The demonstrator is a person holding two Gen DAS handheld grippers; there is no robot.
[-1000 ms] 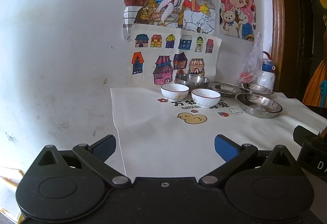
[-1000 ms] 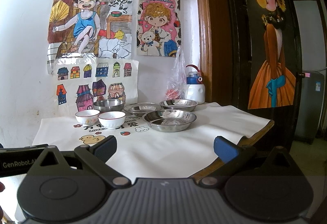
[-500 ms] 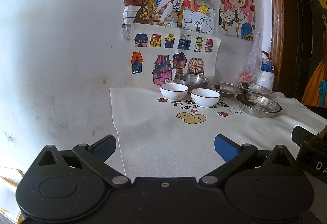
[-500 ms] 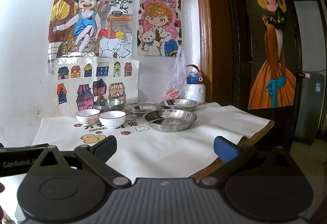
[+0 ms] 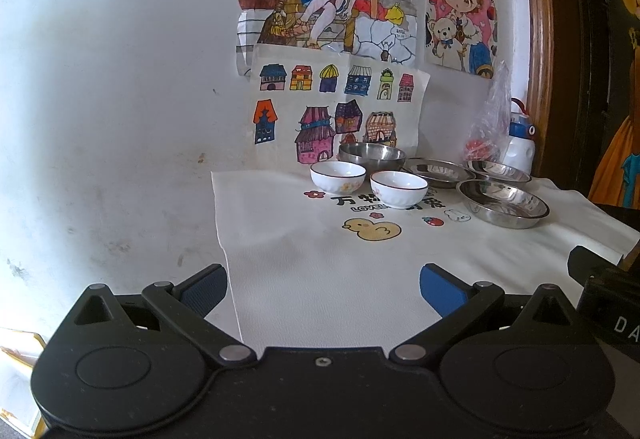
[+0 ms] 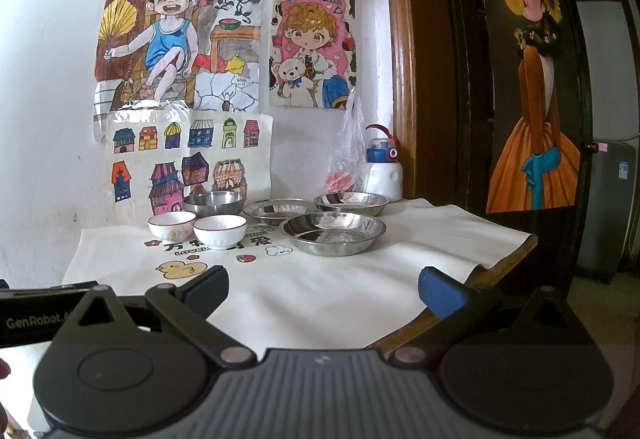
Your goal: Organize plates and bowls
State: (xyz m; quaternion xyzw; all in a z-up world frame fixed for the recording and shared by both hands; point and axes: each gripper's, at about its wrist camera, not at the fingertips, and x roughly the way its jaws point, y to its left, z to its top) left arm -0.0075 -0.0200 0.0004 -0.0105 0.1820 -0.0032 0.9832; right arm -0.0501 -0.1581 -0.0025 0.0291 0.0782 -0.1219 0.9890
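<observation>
Both the left gripper (image 5: 323,285) and the right gripper (image 6: 323,289) are spread wide and hold nothing, well short of the dishes. Landmark: the duck print (image 5: 371,229) on the white cloth (image 5: 320,271). Just behind it sit two white bowls (image 5: 398,189), a steel bowl (image 5: 372,155) behind those; three steel plates (image 5: 503,203) lie to its right.

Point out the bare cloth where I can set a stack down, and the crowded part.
Free: the near half of the white cloth, between the duck print and both open grippers, left gripper and right gripper. Crowded: the back strip by the wall, with two white bowls, a steel bowl and three steel plates.
</observation>
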